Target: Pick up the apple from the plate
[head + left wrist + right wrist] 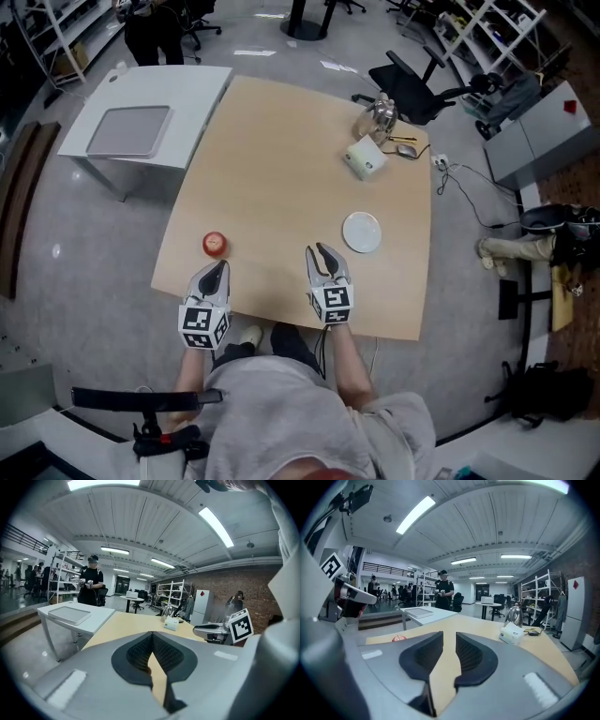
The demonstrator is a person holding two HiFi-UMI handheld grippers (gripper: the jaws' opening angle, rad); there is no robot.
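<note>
The small red apple [215, 244] sits on the bare light-wood tabletop [281, 159], well to the left of the round white plate [362, 232], and that plate lies empty, so the fruit is already clear of it but in nobody's grasp! The left gripper [221, 266], also far left of the plate and a touch nearer the person, has its jaws pinched together on nothing. The right gripper [320, 250], just left of the plate, shows only a narrow, empty gap, so I'd say any actual grasp is yet to come.
</note>
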